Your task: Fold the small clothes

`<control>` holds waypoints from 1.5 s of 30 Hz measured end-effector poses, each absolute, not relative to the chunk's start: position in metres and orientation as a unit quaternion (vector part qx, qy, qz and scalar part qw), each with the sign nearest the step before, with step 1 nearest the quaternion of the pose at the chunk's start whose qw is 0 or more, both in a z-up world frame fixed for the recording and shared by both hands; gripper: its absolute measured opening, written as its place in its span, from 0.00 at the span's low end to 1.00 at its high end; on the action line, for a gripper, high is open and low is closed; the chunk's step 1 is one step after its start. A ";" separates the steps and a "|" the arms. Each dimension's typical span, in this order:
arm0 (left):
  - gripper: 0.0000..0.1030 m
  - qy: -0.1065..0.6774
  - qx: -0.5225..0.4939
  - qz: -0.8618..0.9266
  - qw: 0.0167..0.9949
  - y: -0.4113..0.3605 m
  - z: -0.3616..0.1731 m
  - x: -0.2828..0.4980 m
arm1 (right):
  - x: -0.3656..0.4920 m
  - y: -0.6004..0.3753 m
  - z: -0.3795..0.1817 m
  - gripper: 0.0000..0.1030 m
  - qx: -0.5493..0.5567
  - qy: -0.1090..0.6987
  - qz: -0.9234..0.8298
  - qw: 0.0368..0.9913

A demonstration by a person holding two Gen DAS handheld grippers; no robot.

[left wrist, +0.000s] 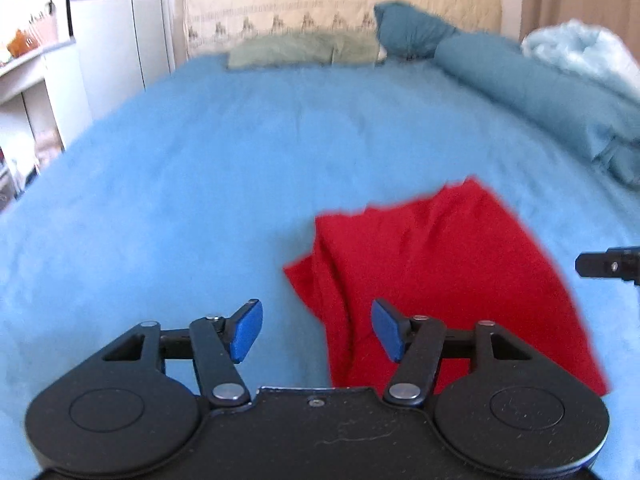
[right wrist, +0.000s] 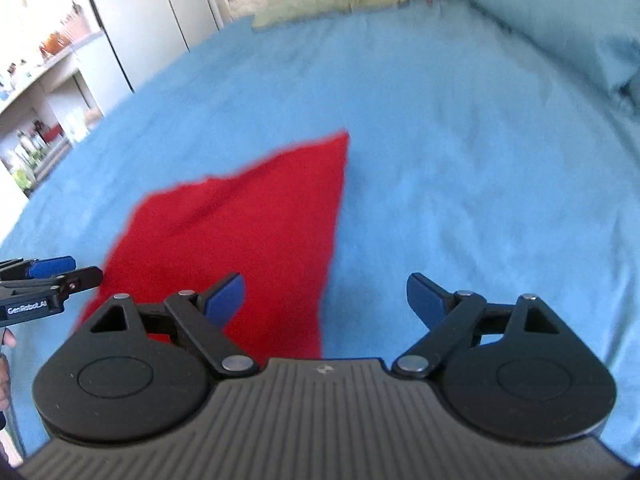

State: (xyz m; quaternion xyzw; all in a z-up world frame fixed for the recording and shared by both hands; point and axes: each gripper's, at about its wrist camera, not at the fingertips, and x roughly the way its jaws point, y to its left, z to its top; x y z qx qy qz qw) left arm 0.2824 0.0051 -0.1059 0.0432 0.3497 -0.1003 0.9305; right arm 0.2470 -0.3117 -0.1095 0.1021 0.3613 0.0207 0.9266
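Note:
A small red garment [left wrist: 444, 276] lies folded on the blue bedspread [left wrist: 180, 184], with a loose flap sticking out at its left side. My left gripper [left wrist: 316, 330] hovers over the garment's near left edge, open, with nothing between its blue pads. In the right wrist view the same red garment [right wrist: 248, 236] tapers to a corner at the far end. My right gripper [right wrist: 324, 300] stands wide open above the garment's right edge, and its pads touch no cloth. The left gripper [right wrist: 52, 270] shows at the left border there, and a tip of the right gripper [left wrist: 608, 266] at the right border of the left wrist view.
A green pillow [left wrist: 304, 50], a teal pillow [left wrist: 412, 28] and a rolled teal duvet [left wrist: 540, 92] lie at the head and right side of the bed. White shelves [right wrist: 44, 92] with small items stand to the left. A person's hand [right wrist: 6, 360] shows at the left edge.

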 end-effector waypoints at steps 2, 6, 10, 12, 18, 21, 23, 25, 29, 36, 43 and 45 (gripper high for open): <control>0.85 0.327 0.034 -0.099 0.939 0.009 -0.075 0.263 | 0.224 -0.306 -0.079 1.00 0.105 0.342 0.023 0.933; 1.00 0.278 0.042 -0.084 0.956 0.011 -0.009 0.208 | 0.172 -0.293 -0.019 1.00 0.112 0.322 0.024 0.940; 1.00 0.250 0.065 -0.065 0.964 0.009 0.038 0.147 | 0.119 -0.271 0.027 1.00 0.083 0.315 -0.003 0.945; 1.00 0.260 0.064 -0.056 0.962 0.010 0.051 0.123 | 0.091 -0.258 0.045 1.00 0.066 0.310 -0.008 0.948; 1.00 0.306 0.048 -0.037 0.950 0.013 0.051 0.065 | 0.017 -0.231 0.063 1.00 0.031 0.317 -0.029 0.948; 1.00 0.320 0.040 -0.041 0.946 0.013 0.041 0.045 | -0.013 -0.223 0.057 1.00 0.019 0.328 -0.042 0.944; 1.00 0.325 0.041 -0.038 0.944 0.013 0.035 0.032 | -0.028 -0.222 0.050 1.00 0.014 0.336 -0.054 0.940; 1.00 0.328 0.045 -0.030 0.943 0.011 0.029 0.021 | -0.039 -0.222 0.042 1.00 0.019 0.344 -0.064 0.936; 1.00 0.333 0.048 -0.030 0.941 0.008 0.019 0.006 | -0.056 -0.225 0.027 1.00 0.029 0.362 -0.063 0.930; 1.00 0.320 0.056 -0.034 0.945 0.001 0.021 0.000 | -0.064 -0.227 0.017 1.00 0.033 0.372 -0.064 0.925; 1.00 0.313 0.063 -0.035 0.947 -0.004 0.020 -0.003 | -0.063 -0.225 0.017 1.00 0.032 0.373 -0.069 0.925; 1.00 0.314 0.063 -0.036 0.947 -0.004 0.020 -0.003 | -0.062 -0.226 0.017 1.00 0.033 0.373 -0.069 0.925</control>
